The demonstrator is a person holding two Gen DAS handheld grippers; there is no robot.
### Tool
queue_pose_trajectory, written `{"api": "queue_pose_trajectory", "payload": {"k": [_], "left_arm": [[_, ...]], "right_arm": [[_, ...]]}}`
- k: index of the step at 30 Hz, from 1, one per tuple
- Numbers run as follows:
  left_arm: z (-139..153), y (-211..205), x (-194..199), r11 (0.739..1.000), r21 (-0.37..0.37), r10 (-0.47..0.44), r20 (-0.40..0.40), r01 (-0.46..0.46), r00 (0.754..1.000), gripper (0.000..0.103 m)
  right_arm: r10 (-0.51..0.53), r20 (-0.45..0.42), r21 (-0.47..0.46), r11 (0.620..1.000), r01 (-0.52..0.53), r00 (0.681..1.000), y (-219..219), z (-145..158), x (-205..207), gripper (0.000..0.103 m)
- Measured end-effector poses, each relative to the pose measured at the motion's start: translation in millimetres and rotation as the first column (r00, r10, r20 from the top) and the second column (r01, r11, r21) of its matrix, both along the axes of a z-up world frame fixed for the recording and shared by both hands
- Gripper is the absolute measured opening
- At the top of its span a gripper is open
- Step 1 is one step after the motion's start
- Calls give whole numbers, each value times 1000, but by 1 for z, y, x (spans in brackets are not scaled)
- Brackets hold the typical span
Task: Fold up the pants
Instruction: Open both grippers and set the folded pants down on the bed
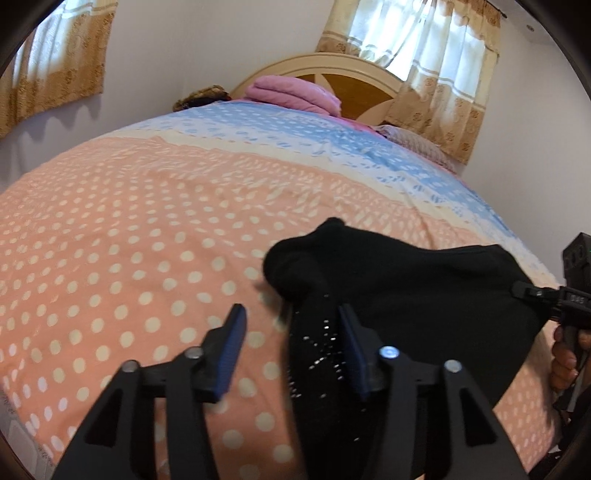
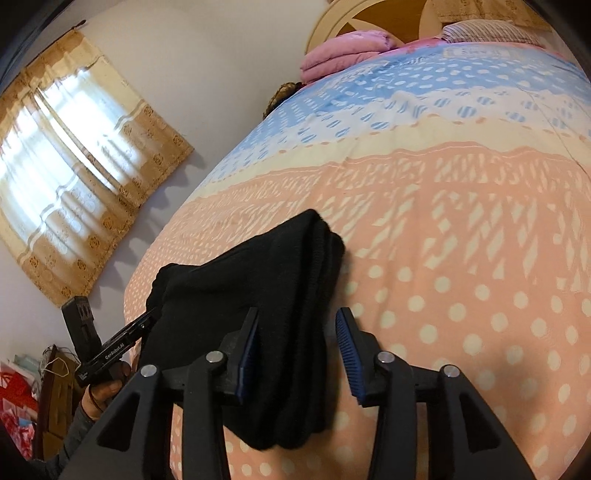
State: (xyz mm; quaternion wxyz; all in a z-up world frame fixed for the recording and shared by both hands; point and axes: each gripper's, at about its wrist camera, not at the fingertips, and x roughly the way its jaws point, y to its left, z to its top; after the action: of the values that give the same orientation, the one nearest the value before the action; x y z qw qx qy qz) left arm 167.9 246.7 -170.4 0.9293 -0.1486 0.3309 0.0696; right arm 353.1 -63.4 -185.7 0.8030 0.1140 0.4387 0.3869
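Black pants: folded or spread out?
Folded: the black pants lie as a compact bundle on the bed, stacked layer edges visible at the far end.

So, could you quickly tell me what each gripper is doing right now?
Left gripper: open, straddling an edge of the black pants.
Right gripper: open, pants edge between its fingers, not clamped.

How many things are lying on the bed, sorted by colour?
Black: 1, the folded pants.
Pink: 1, the folded blanket by the headboard.
Striped: 1, the pillow at the head end.
Total: 3 things on the bed. A brownish thing past the bed's far edge is too unclear to count. Both tongs, left and right, stand open around the pants.
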Motion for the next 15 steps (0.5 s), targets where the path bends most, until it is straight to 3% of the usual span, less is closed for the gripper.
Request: {"api": "queue_pose_trajectory", "payload": {"k": [4, 15], "left_arm": [[0, -3, -8, 998, 59, 20, -14, -19, 1000, 65], [3, -4, -31, 996, 89, 29, -33, -26, 999, 66]], "right_arm": [[-25, 1, 0, 1000, 25, 1000, -12, 0, -1, 51], [-134, 54, -54, 989, 137, 990, -36, 5, -12, 59]]}}
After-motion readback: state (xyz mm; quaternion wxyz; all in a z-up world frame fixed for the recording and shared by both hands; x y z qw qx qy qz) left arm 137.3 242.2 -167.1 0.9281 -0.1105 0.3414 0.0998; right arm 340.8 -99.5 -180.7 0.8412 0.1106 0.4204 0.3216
